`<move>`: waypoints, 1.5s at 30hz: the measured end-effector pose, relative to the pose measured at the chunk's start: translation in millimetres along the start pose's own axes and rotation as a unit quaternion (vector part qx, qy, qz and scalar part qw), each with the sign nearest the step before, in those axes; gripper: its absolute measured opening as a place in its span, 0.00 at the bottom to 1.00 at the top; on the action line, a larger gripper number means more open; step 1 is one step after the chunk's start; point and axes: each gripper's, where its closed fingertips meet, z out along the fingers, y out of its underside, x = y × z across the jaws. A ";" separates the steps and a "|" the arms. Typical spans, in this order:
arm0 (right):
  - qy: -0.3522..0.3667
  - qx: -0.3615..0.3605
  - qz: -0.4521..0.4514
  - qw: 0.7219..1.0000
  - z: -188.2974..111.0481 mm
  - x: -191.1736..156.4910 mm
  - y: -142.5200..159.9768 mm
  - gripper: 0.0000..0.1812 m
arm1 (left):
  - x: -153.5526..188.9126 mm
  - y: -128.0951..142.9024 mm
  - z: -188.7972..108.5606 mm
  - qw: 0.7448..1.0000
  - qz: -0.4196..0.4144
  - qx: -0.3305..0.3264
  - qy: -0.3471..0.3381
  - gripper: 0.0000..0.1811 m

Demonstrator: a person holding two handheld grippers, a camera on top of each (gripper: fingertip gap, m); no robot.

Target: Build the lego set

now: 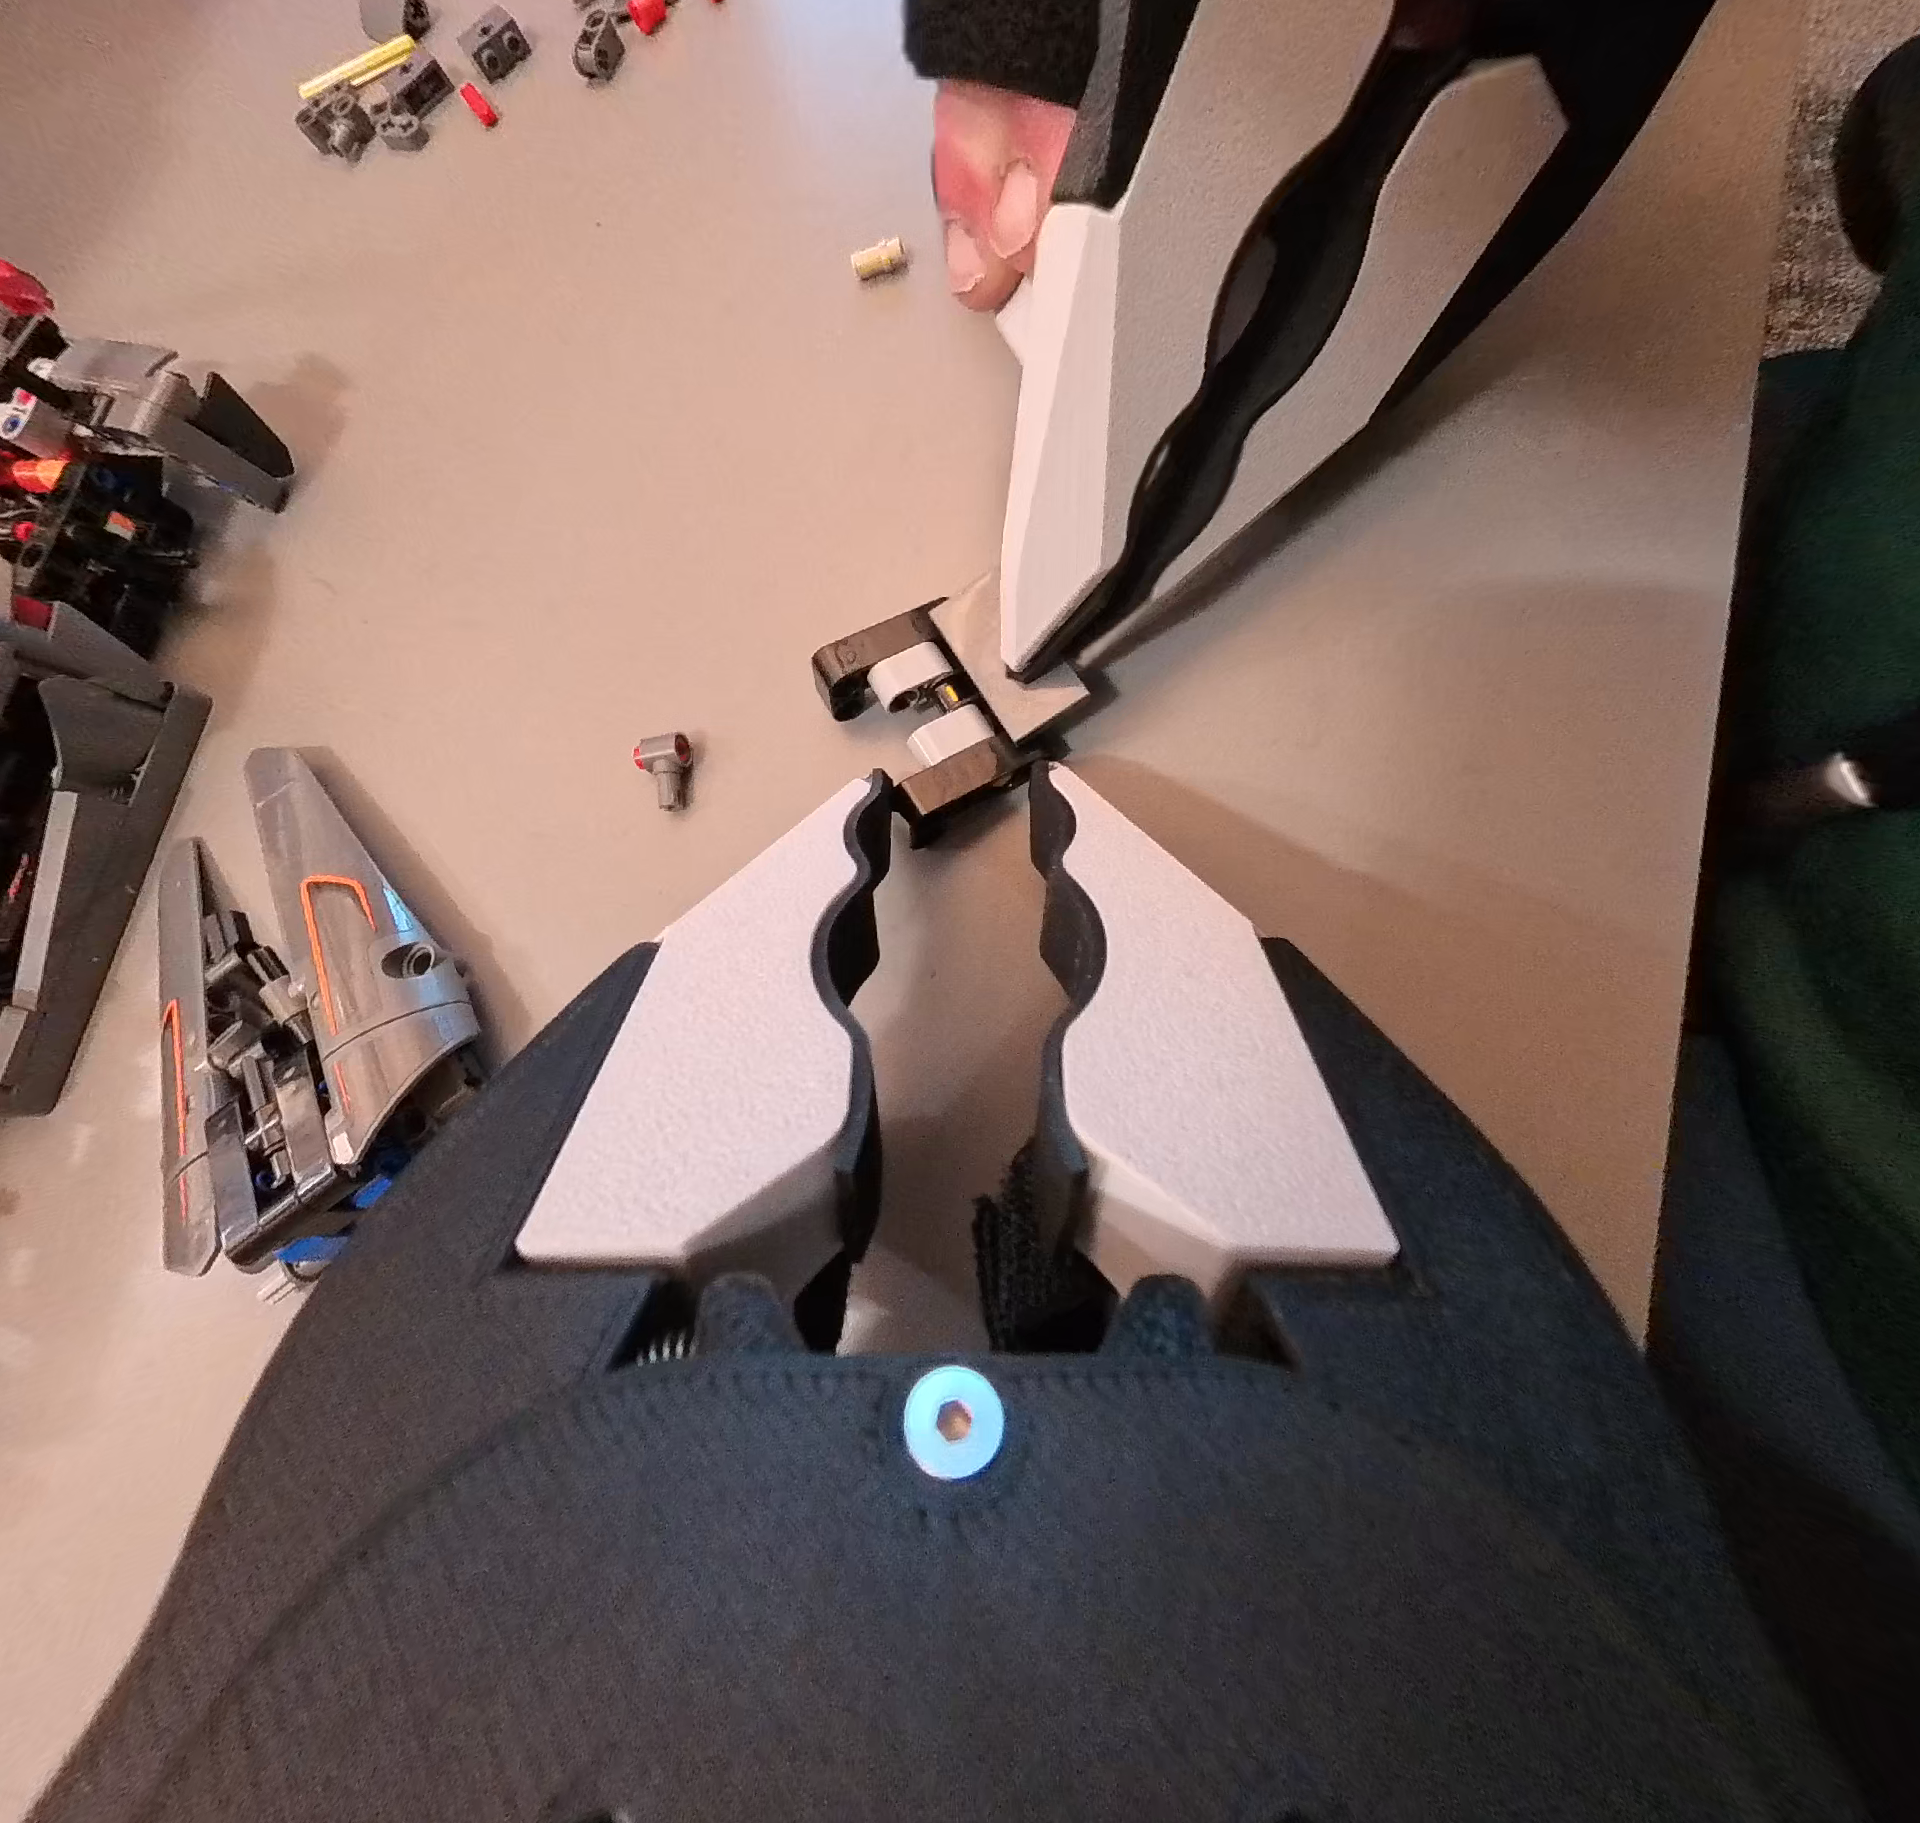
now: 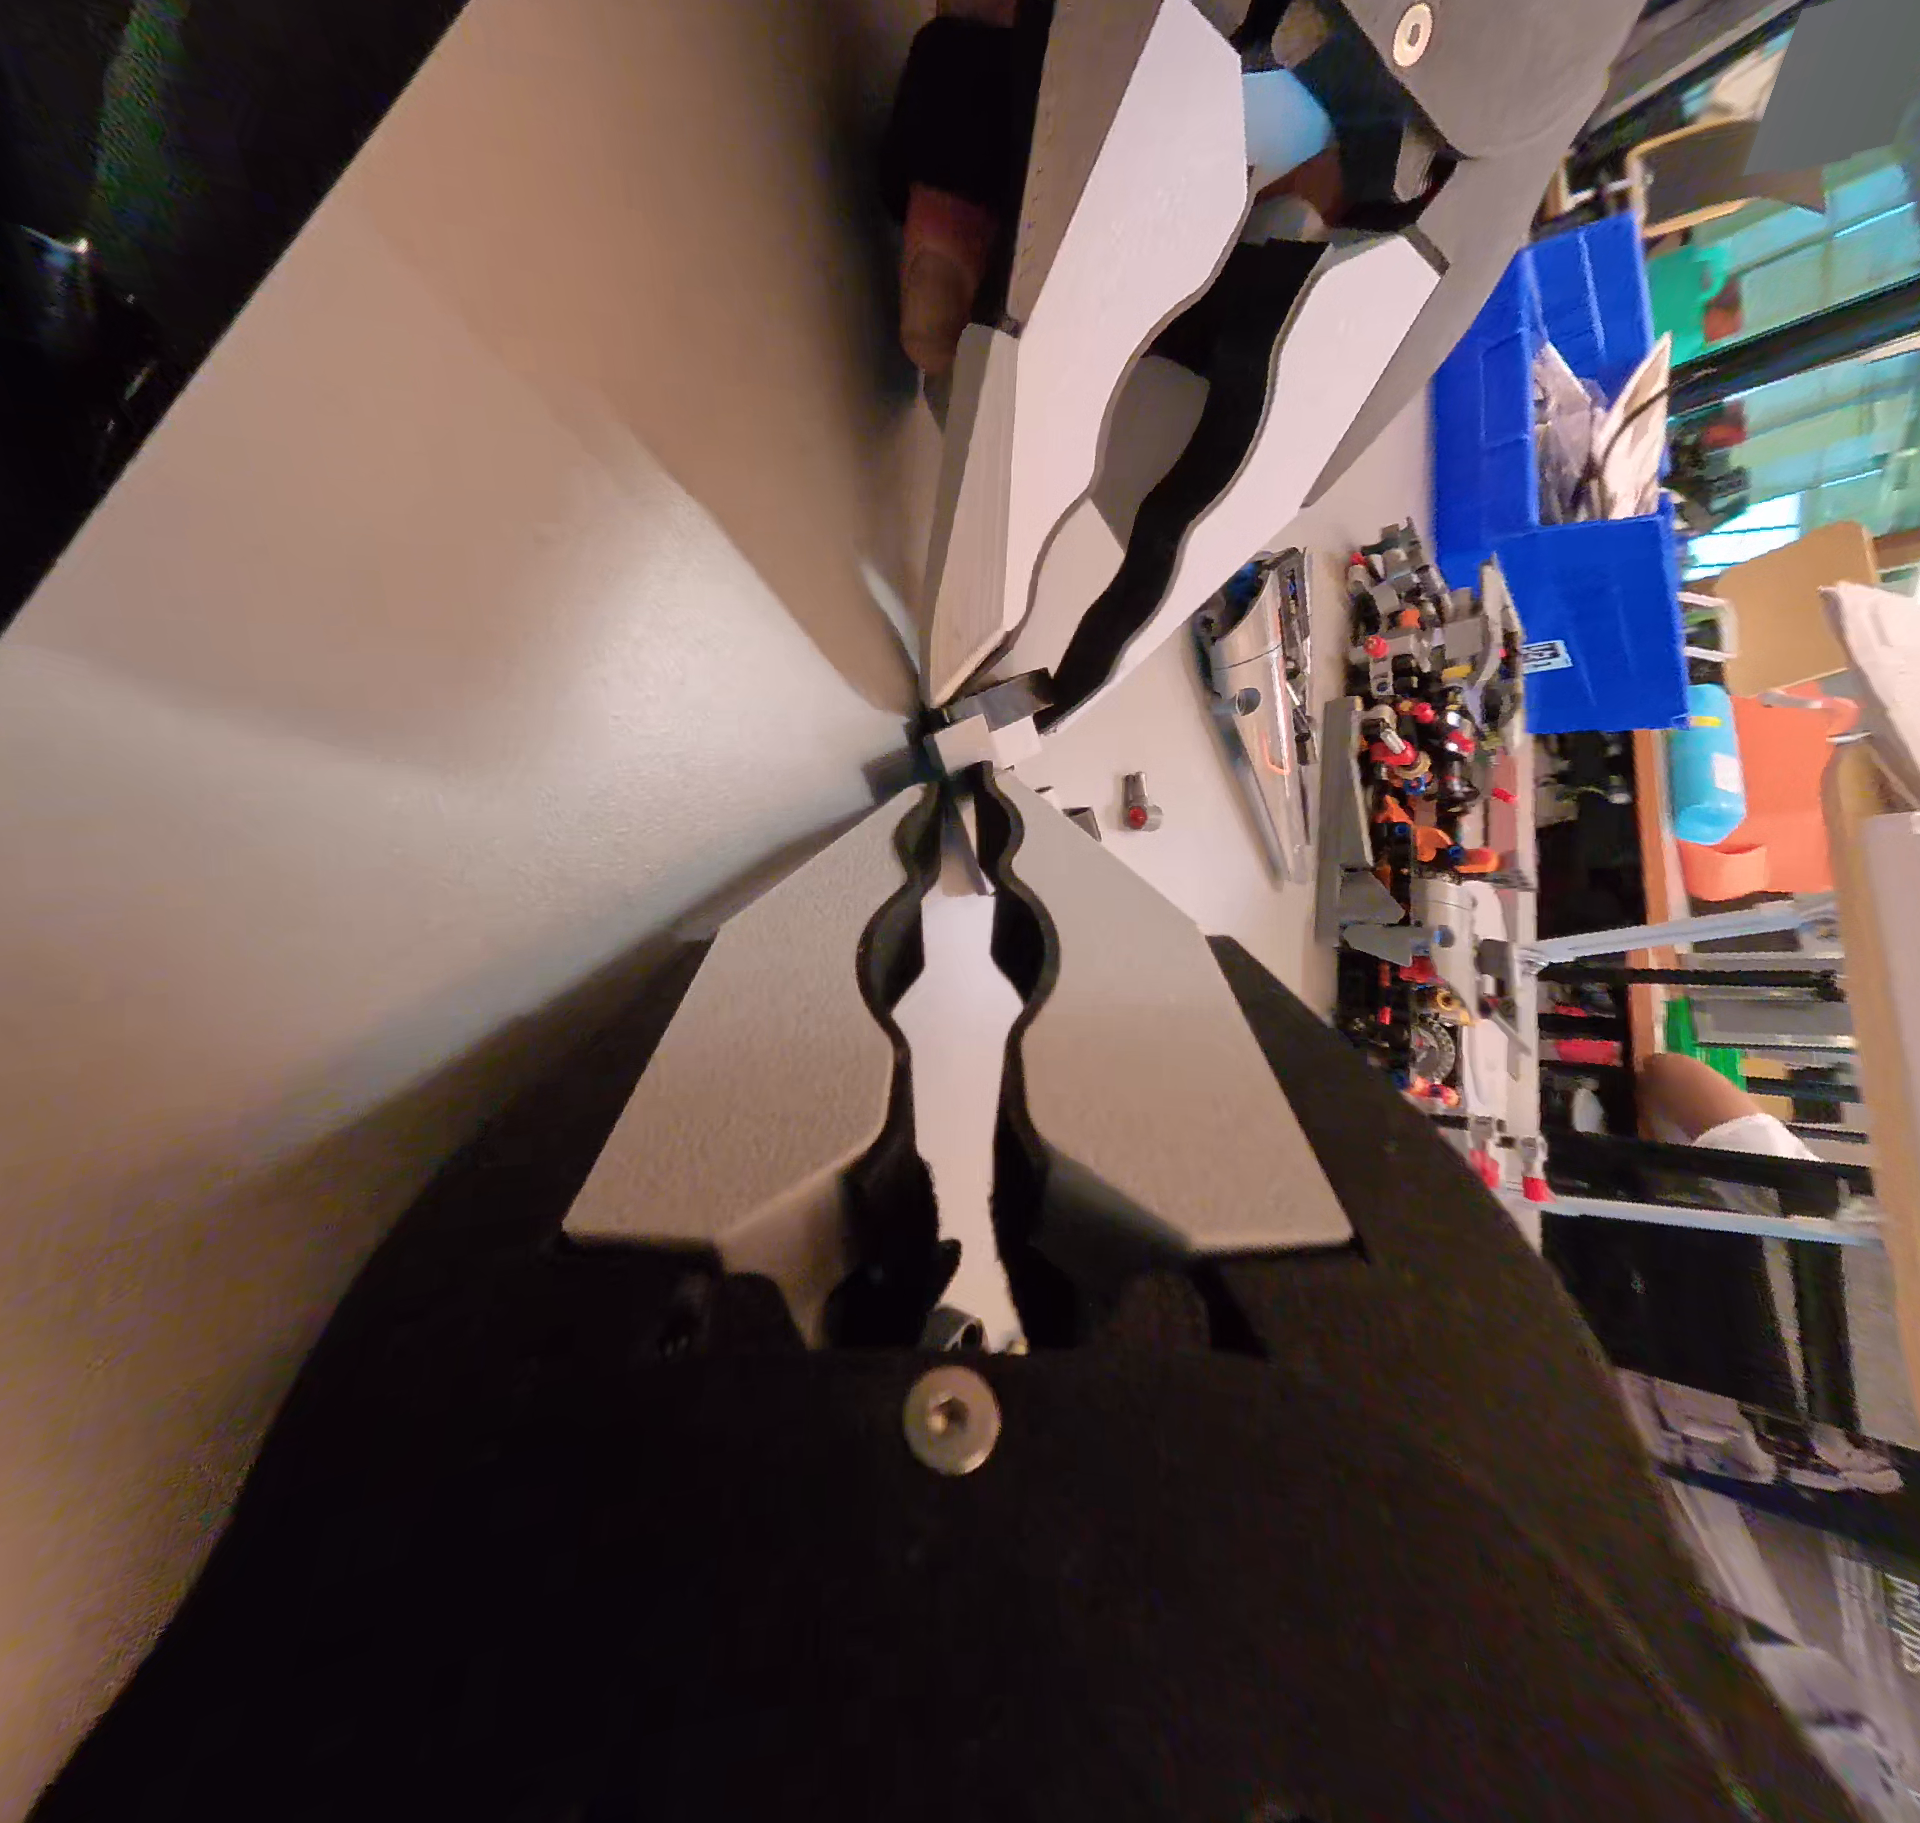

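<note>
The small, stiff, light sub-assembly (image 1: 935,724) is pinched by both nearly closed tongs: left (image 1: 961,786) at its black end, right (image 1: 1049,667) on its grey plate

1. We count two grippers: the left gripper (image 1: 961,797) and the right gripper (image 1: 1044,677).
2. We see two silver wing panels (image 1: 312,1004) on the counter (image 1: 582,443).
3. We count two blue bins (image 2: 1558,485).
4. We see one tan connector (image 1: 879,261).
</note>
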 end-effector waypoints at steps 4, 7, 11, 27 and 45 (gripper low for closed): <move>-0.017 -0.006 0.006 1.000 -0.5 -3.1 0.5 0.02 | -1.2 0.2 0.2 1.000 0.000 -0.001 -0.007 0.14; -0.021 -0.012 0.021 0.999 -1.1 -4.1 2.6 0.00 | -1.5 -0.1 0.2 1.000 0.003 -0.001 -0.013 0.14; -0.016 -0.020 0.052 0.998 -2.2 -2.0 6.0 0.00 | -2.1 1.2 1.4 1.000 0.008 -0.008 -0.021 0.05; -0.050 -0.053 0.334 0.940 -5.7 3.4 12.3 0.24 | -8.5 -2.4 -4.2 0.999 -0.005 0.006 -0.046 0.18; -0.087 -0.055 0.413 0.905 -0.1 -1.8 10.7 0.18 | -24.1 -8.7 3.1 0.999 0.024 0.005 -0.033 0.30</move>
